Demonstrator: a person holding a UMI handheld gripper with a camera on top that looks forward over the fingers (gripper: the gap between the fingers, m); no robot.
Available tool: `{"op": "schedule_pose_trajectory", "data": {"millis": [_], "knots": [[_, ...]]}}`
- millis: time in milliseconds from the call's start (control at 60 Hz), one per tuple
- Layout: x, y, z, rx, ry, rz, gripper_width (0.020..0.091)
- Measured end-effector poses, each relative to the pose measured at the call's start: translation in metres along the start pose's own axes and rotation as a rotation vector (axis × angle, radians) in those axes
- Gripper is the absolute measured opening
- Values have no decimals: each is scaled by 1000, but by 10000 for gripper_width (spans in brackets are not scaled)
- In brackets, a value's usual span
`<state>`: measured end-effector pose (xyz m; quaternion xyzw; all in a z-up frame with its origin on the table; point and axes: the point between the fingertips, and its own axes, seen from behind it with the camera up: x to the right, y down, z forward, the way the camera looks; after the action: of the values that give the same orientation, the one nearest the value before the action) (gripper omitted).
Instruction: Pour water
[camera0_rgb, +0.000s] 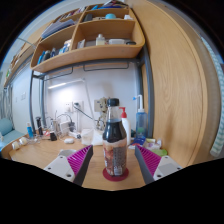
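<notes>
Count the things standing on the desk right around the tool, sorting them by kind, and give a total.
Dark bottles with a black cap: 1, standing between the tool's open fingers
Red coasters: 1, under that bottle
Clear blue-tinted bottles: 1, beyond the fingers by the wooden panel
Total: 3
Smaller items farther back on the desk are too small to count.
</notes>
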<state>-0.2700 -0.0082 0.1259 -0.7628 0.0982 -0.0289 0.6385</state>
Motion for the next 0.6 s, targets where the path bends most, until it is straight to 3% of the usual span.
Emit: {"op": "schedule_pose_trajectory", "data": {"millis": [283,600], "knots": [[-10,12,-66,-32,138,-4,856],[-36,4,-100,8,109,-10,857]]}}
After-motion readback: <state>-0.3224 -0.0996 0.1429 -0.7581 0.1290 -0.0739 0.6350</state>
